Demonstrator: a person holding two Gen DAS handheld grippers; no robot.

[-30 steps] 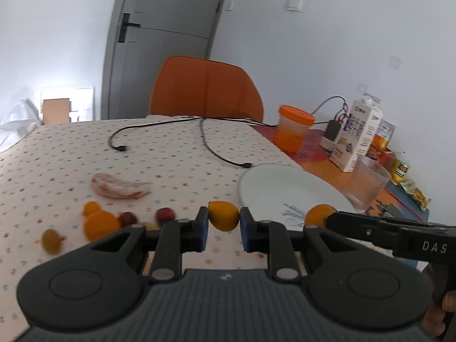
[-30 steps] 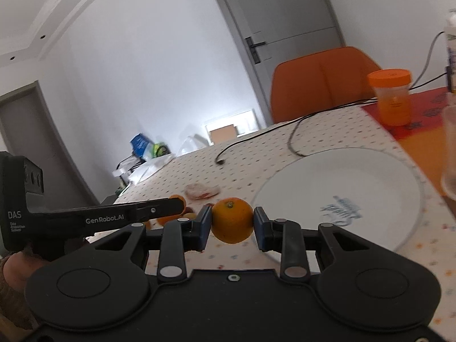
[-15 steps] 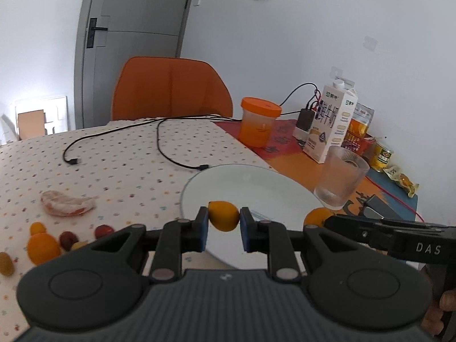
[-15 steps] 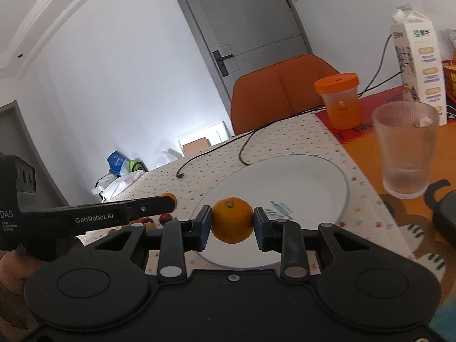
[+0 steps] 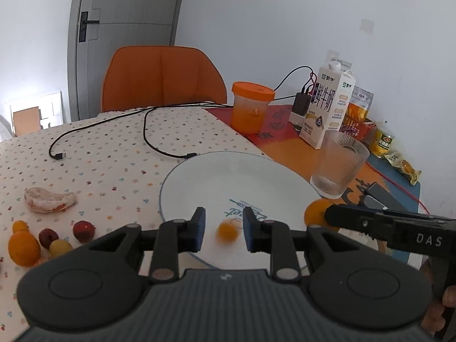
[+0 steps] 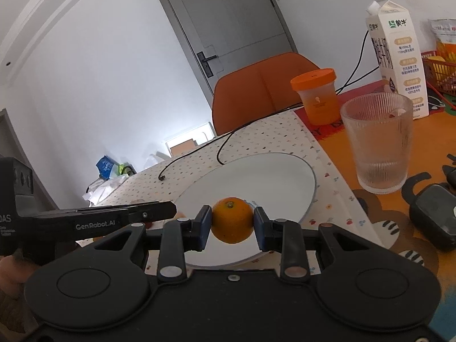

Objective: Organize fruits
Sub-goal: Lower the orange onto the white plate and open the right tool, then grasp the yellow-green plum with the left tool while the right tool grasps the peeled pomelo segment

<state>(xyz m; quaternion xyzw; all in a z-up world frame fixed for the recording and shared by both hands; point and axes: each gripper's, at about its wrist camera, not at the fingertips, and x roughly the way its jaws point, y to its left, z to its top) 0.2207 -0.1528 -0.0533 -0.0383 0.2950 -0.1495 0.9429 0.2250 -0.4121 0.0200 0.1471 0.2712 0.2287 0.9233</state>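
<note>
Orange [image 6: 232, 223], firm, round and prone to roll, sits pinched at its widest girth in my right gripper [image 6: 232, 225] over the plate's [image 6: 285, 176] near rim, while my left gripper [image 5: 223, 229], jaws just parted, lets a small fruit [image 5: 227, 231] drop free.

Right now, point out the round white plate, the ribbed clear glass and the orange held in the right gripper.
Round white plate [image 5: 228, 179]: left wrist view, bare centre.
Ribbed clear glass [image 6: 379, 148]: right wrist view, side wall.
Orange [image 6: 232, 223]: right wrist view, front skin.

Left hand-held gripper [image 5: 223, 231] just parted — right [image 6: 232, 223] clamped.
</note>
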